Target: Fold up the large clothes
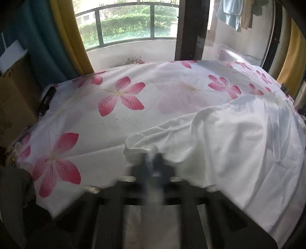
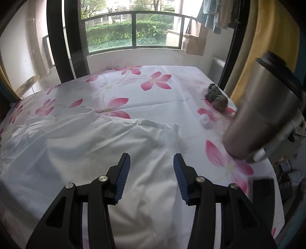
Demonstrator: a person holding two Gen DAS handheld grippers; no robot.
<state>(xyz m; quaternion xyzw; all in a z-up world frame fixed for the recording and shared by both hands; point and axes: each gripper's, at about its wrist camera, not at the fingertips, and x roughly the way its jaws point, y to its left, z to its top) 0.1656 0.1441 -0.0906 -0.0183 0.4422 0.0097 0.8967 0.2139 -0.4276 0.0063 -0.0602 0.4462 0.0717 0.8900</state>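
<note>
Home bedroom. A bed with a white sheet printed in pink flowers (image 1: 122,95) fills the room, a rumpled white garment (image 2: 95,153) lying on it. Behind it a big window (image 2: 133,30) with dark frames looks onto green hedges. Yellow and teal curtains (image 1: 63,38) hang at the sides, laundry (image 1: 233,15) dries on a line above, cardboard boxes (image 1: 15,95) stacked beside the bed. A steel tumbler (image 2: 262,107) stands on the bedding.

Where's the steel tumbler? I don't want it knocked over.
Right wrist view, right side: the steel tumbler stands on the floral sheet, beside the white garment.
</note>
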